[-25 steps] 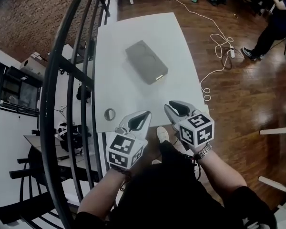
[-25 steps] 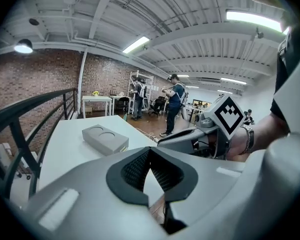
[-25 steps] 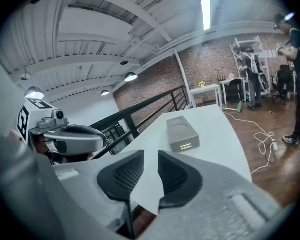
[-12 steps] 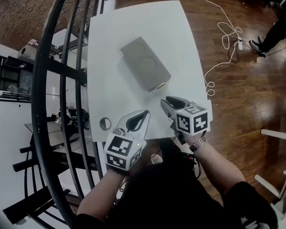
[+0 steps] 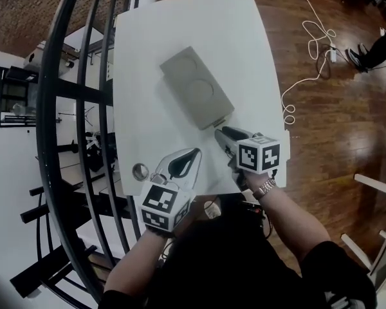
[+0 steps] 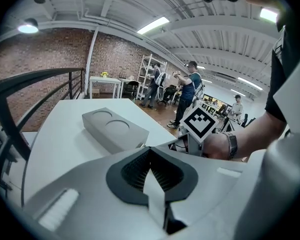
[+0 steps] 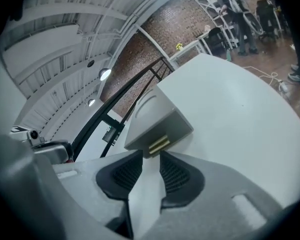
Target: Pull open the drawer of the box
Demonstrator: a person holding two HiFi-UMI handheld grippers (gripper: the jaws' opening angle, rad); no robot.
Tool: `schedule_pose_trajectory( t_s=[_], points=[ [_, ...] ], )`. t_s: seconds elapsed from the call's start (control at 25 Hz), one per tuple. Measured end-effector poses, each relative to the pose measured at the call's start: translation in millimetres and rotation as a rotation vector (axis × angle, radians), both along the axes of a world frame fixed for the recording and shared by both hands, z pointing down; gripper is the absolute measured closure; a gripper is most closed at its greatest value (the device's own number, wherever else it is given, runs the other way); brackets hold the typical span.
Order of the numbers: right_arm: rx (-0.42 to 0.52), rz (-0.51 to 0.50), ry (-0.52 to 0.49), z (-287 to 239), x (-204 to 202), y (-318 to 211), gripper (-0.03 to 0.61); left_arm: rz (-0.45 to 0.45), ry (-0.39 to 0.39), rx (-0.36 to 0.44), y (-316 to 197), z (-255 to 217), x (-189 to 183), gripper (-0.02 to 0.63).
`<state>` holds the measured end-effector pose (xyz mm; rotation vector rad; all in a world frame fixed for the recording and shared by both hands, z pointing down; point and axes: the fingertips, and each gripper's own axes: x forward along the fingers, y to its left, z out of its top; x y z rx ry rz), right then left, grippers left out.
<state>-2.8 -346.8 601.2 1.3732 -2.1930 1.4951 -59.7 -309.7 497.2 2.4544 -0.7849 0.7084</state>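
Observation:
A flat grey box (image 5: 196, 87) with two round dents in its top lies on the white table (image 5: 244, 37). Its short near end carries a small gold drawer handle (image 5: 220, 116), and the drawer looks closed. My right gripper (image 5: 219, 132) points at that end. In the right gripper view the handle (image 7: 158, 144) sits just beyond the tips of the right gripper (image 7: 151, 155), whose jaws stand a narrow gap apart. My left gripper (image 5: 196, 152) hovers over the table's near part, left of the box's end, shut on nothing. The box (image 6: 115, 129) appears ahead of the left gripper (image 6: 150, 150).
A small round metal ring (image 5: 140, 170) sits in the table near its left edge. A black metal railing (image 5: 71, 108) runs along the table's left side. A white cable (image 5: 309, 50) lies on the wooden floor to the right. People (image 6: 190, 96) stand far back.
My right gripper has moved forward to the box's handle end. The left gripper has stayed about where it was. The view has shifted, so the table appears nearer.

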Motion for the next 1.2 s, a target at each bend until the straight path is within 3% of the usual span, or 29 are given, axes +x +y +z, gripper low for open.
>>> schedule_pose_trajectory(
  t_s=[0.36, 0.68, 1.2],
  points=[
    [-0.074, 0.026, -0.119, 15.6, -1.2, -13.0, 0.485, -0.022, -0.022, -0.020, -13.5, 8.8, 2.2, 0.598],
    [-0.079, 0.018, -0.162, 16.6, -3.3, -17.9, 0.485, -0.042, -0.031, -0.023, -17.1, 10.1, -0.5, 0.598],
    [-0.083, 0.097, -0.223, 17.3, -2.9, -11.5, 0.517, -0.022, -0.026, -0.015, -7.3, 7.7, -3.6, 0.598]
  ],
)
